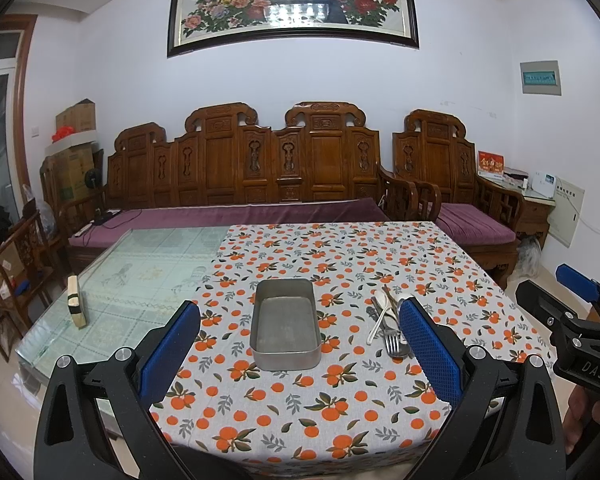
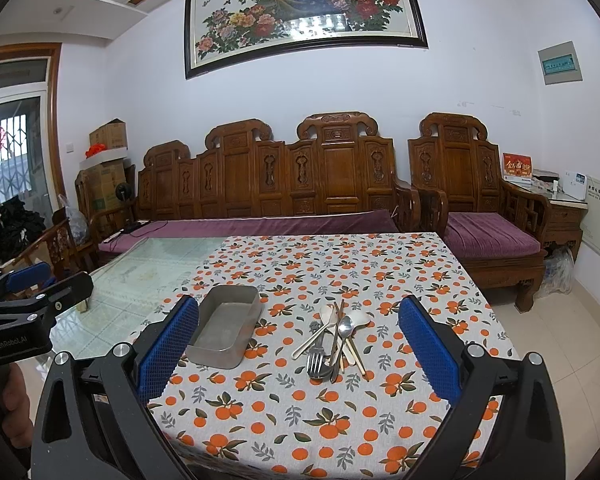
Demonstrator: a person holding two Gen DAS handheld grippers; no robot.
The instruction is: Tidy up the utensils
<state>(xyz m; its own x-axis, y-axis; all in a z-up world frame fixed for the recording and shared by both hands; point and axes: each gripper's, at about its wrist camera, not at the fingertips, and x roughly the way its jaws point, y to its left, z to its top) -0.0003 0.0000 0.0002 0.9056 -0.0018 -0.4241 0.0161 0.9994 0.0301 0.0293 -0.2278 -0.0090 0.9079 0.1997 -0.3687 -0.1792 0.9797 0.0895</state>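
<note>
An empty metal tin point(image 1: 286, 326) point(image 2: 225, 327) sits on the orange-patterned tablecloth point(image 1: 340, 264) point(image 2: 324, 264). To its right lies a heap of utensils point(image 2: 334, 338) point(image 1: 388, 324): a fork, metal and white spoons, and chopsticks. My left gripper point(image 1: 300, 350) hovers open above the near table edge, the tin between its blue pads. My right gripper point(image 2: 300, 350) is open too, with the utensil heap ahead between its fingers. Each gripper shows at the side of the other's view, the right gripper point(image 1: 580, 320) and the left gripper point(image 2: 24, 300).
The left part of the table is bare glass point(image 1: 140, 280) with a small wooden block point(image 1: 76, 300) near its edge. A carved wooden sofa point(image 1: 244, 172) with purple cushions stands behind the table, an armchair point(image 2: 480, 200) to the right, cardboard boxes point(image 1: 76, 148) at the left.
</note>
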